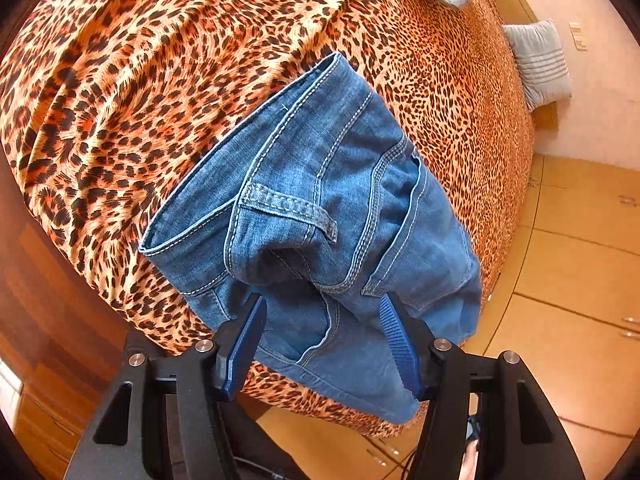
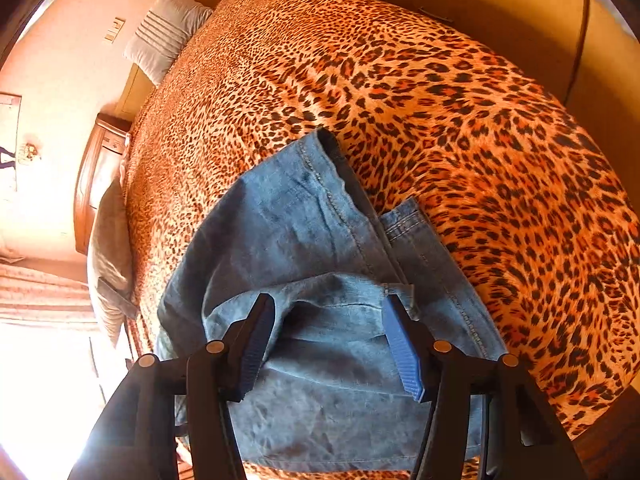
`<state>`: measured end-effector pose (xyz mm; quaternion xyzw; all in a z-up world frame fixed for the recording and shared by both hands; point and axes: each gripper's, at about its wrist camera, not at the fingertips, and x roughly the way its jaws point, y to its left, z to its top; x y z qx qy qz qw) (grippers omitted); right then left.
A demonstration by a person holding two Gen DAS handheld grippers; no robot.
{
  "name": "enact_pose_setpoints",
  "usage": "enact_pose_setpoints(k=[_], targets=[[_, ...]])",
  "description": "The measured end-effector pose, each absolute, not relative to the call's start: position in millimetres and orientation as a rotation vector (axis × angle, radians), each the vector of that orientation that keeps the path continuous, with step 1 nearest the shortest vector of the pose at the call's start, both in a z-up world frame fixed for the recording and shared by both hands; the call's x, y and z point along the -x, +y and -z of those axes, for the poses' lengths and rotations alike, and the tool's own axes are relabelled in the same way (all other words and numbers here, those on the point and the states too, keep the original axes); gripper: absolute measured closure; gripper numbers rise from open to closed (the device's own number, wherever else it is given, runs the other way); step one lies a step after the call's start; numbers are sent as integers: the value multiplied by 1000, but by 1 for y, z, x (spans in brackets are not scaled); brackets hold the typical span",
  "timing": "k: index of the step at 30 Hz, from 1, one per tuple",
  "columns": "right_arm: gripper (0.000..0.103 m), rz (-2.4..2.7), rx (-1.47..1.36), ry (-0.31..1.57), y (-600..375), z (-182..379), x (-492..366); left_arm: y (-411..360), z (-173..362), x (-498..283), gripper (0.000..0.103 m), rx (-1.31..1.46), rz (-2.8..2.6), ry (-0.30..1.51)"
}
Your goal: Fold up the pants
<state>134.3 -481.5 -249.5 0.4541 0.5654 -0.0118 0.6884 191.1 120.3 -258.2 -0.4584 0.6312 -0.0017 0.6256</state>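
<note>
Blue jeans (image 1: pixel 320 184) lie folded on a leopard-print bedspread (image 1: pixel 160 80) near the bed's edge. The left wrist view shows the waistband end, with a belt loop and a back pocket. My left gripper (image 1: pixel 322 300) hovers just over this end, open, its blue pads (image 1: pixel 248 340) apart and not pressing the denim. The right wrist view shows the other end of the jeans (image 2: pixel 288 216), where the leg hems lie stacked in layers. My right gripper (image 2: pixel 329 300) stands open over a raised fold there, its pads (image 2: pixel 404 352) clear of the cloth.
Grey pillows (image 1: pixel 540 64) (image 2: pixel 164 32) lie at the head of the bed. A wooden nightstand (image 2: pixel 96 176) stands beside it. Pale cabinet fronts (image 1: pixel 580 260) run along the bed's right side. The bedspread (image 2: pixel 440 100) stretches wide beyond the jeans.
</note>
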Motion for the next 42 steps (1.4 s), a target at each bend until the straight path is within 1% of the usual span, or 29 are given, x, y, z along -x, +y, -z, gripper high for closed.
enact_pose_setpoints(k=[4, 7, 14, 16, 17, 18, 19, 20, 21, 22, 25, 29, 34, 37, 42], targets=[[40, 39, -1102, 1282, -480, 260, -143, 121, 276, -183, 44, 1132, -20, 1473], [37, 68, -1178, 1322, -476, 270, -157, 114, 289, -185, 44, 1177, -21, 1494], [34, 183, -1191, 1439, -459, 295, -184, 104, 298, -209, 46, 1077, -70, 1527], [35, 209, -1185, 1464, -451, 301, -186, 98, 298, -216, 56, 1017, -78, 1551], [41, 200, -1191, 1456, -447, 303, -185, 94, 296, -219, 68, 990, -75, 1555], [54, 188, -1182, 1447, -442, 304, -184, 92, 295, -221, 82, 967, -64, 1557], [60, 179, -1162, 1440, -439, 305, -182, 89, 293, -224, 85, 948, -60, 1559], [72, 157, -1156, 1420, -437, 306, -179, 89, 290, -224, 86, 940, -59, 1554], [93, 126, -1162, 1400, -436, 306, -176, 89, 288, -225, 88, 935, -53, 1547], [98, 105, -1165, 1383, -437, 308, -172, 89, 286, -226, 89, 921, -49, 1545], [100, 38, -1123, 1283, -439, 294, -165, 88, 279, -231, 92, 887, -26, 1544], [100, -50, -1049, 1167, -439, 254, -148, 85, 255, -235, 94, 786, 36, 1510], [100, -90, -1107, 1096, -441, 231, -99, 81, 230, -222, 93, 654, 100, 1489], [100, -60, -1165, 1122, -444, 241, -55, 84, 236, -204, 93, 629, 111, 1528], [95, 102, -1219, 1262, -449, 295, -6, 92, 279, -192, 93, 672, 79, 1649]])
